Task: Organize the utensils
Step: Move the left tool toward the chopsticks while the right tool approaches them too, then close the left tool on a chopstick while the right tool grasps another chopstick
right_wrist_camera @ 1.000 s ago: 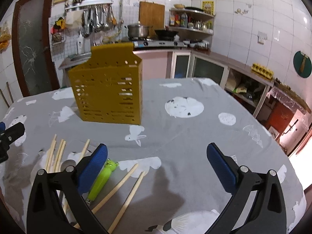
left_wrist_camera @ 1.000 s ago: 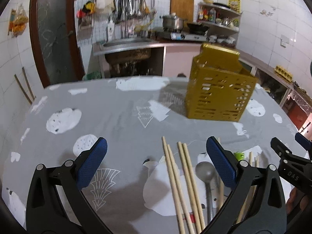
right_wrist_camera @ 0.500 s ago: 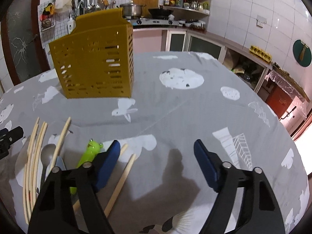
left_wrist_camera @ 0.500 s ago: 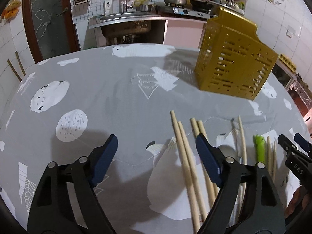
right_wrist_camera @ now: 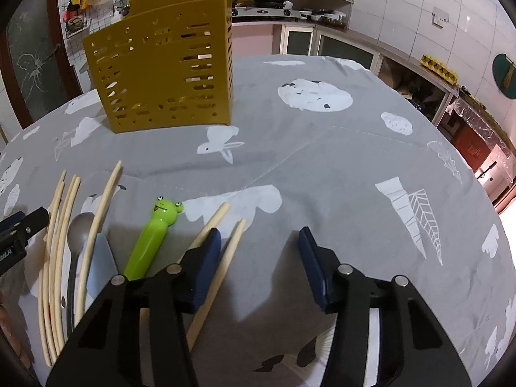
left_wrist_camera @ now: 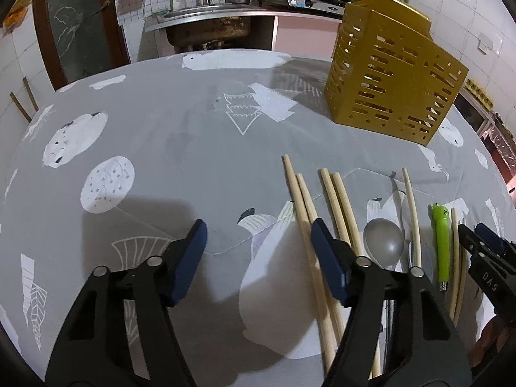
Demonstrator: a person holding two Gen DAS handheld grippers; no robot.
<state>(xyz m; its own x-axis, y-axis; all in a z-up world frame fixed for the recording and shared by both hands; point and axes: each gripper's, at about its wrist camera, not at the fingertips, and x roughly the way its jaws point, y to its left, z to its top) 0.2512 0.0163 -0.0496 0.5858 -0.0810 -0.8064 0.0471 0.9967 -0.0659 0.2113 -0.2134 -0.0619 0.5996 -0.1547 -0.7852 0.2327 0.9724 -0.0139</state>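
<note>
A yellow slotted utensil holder (left_wrist_camera: 391, 75) stands upright on the grey tablecloth; it also shows in the right wrist view (right_wrist_camera: 161, 58). Several wooden chopsticks (left_wrist_camera: 303, 213), a metal spoon (left_wrist_camera: 383, 243) and a green frog-handled utensil (left_wrist_camera: 441, 235) lie flat in front of it. My left gripper (left_wrist_camera: 258, 258) is open and empty, low over the cloth, its right finger over the leftmost chopsticks. My right gripper (right_wrist_camera: 259, 264) is open and empty, its left finger above two chopsticks (right_wrist_camera: 225, 235), right of the frog utensil (right_wrist_camera: 154, 235) and spoon (right_wrist_camera: 79, 225).
The round table (right_wrist_camera: 354, 177) carries a grey cloth with white prints and drops off at the right. A kitchen counter with sink (left_wrist_camera: 206, 19) and stove lies beyond. The other gripper's tip shows at each view's edge (left_wrist_camera: 483, 258).
Both grippers have tilted down and come lower and closer to the utensils on the cloth. Both jaw gaps have narrowed. Nothing has been picked up.
</note>
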